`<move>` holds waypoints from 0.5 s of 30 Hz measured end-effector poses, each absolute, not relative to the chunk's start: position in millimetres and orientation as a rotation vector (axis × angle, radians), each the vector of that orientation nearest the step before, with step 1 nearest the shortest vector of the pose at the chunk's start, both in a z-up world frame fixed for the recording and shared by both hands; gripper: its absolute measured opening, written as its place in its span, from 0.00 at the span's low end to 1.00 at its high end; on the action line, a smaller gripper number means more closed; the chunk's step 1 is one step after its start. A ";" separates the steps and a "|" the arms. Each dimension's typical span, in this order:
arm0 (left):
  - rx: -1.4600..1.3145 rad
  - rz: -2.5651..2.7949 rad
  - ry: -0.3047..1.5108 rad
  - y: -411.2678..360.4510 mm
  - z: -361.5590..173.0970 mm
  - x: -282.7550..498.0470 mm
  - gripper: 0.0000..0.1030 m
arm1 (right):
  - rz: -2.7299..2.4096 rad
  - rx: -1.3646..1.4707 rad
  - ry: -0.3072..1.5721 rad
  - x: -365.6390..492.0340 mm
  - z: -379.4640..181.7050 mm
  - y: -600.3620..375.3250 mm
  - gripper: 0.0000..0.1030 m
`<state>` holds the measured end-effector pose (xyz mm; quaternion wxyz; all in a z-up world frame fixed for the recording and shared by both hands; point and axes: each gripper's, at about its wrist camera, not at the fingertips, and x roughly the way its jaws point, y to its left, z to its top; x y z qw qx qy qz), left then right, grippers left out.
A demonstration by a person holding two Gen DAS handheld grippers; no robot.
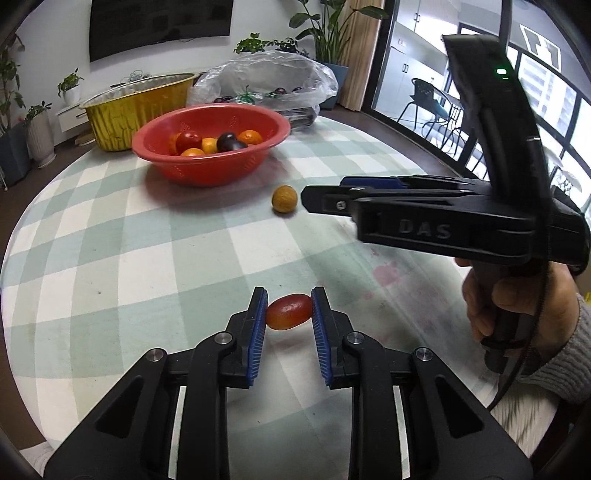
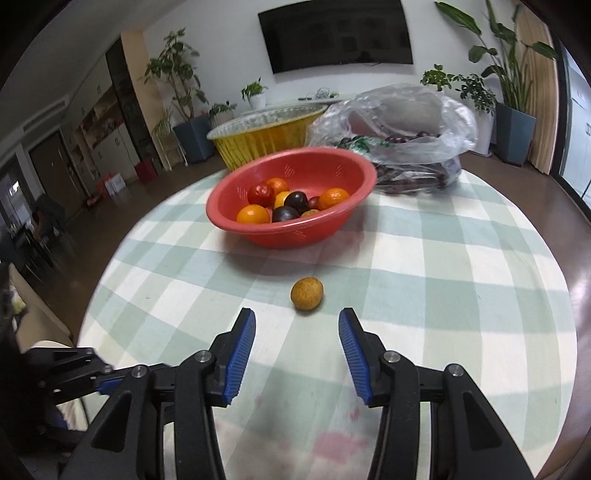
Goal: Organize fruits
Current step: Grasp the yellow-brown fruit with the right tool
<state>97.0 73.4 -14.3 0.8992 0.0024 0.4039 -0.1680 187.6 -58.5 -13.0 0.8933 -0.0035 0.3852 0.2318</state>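
A small oval red fruit, glossy and grape-like (image 1: 289, 311), sits pinched between the blue ribbed pads of the left tool (image 1: 289, 308), lifted just clear of the tabletop (image 1: 147, 236). A round, rough-skinned tan fruit (image 2: 307, 293) lies alone on the cloth, near the red bowl (image 2: 258, 232) and just ahead of the right tool (image 2: 297, 328), whose pads stand apart with nothing between them; the tan fruit is beyond the tips, not touched. From the left wrist view the right tool (image 1: 306, 199) reaches in level from the right, its tips just beside the tan fruit (image 1: 284, 198), with a hand (image 1: 517, 306) in a grey knit sleeve around its grip. The bowl holds oranges (image 2: 253, 215), dark plums (image 2: 296, 200) and a red fruit (image 2: 260, 195). Behind it stand a gold foil tray (image 2: 266, 140) and a clear plastic bag (image 2: 399, 122) with dark fruit inside. The round tabletop wears a pale green and white check cloth with a pinkish stain (image 2: 332, 443) near the tools. Around the room are potted plants (image 2: 177, 74), a dark wall screen (image 2: 332, 33) and large windows (image 1: 546, 122).
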 end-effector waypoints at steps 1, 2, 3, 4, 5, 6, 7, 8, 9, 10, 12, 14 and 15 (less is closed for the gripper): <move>0.002 -0.344 0.836 75.4 -14.2 97.8 0.22 | 0.476 -0.018 0.806 192.7 -15.4 -55.3 0.49; -0.003 -0.342 0.835 77.6 -13.9 98.5 0.22 | 0.470 -0.025 0.812 197.2 -17.7 -52.7 0.49; -0.009 -0.341 0.833 79.6 -14.1 100.0 0.22 | 0.466 -0.028 0.821 202.6 -20.1 -50.8 0.49; -0.014 -0.339 0.831 81.3 -13.9 100.9 0.22 | 0.465 -0.025 0.830 208.0 -22.4 -49.8 0.49; -0.020 -0.336 0.829 82.9 -13.8 102.1 0.22 | 0.463 -0.026 0.841 212.6 -24.5 -48.6 0.49; -0.027 -0.334 0.828 84.7 -14.2 103.2 0.22 | 0.457 -0.030 0.851 217.8 -27.1 -47.2 0.49; -0.032 -0.332 0.827 86.4 -14.3 104.1 0.22 | 0.452 -0.035 0.856 220.7 -28.4 -45.7 0.49; -0.037 -0.328 0.827 88.5 -14.4 104.9 0.22 | 0.450 -0.044 0.867 224.5 -31.0 -44.2 0.47; -0.041 -0.325 0.828 90.2 -15.1 106.0 0.22 | 0.450 -0.050 0.877 226.8 -32.9 -42.7 0.42; -0.047 -0.321 0.829 91.6 -15.6 106.2 0.22 | 0.446 -0.058 0.883 228.4 -34.4 -40.8 0.41; -0.056 -0.317 0.830 94.8 -16.1 106.7 0.22 | 0.442 -0.077 0.889 228.7 -37.9 -38.0 0.35; -0.066 -0.313 0.832 97.2 -16.8 107.8 0.22 | 0.437 -0.093 0.887 227.9 -39.9 -35.5 0.33; -0.068 -0.311 0.834 97.5 -17.3 108.6 0.22 | 0.437 -0.109 0.882 226.7 -40.2 -34.2 0.32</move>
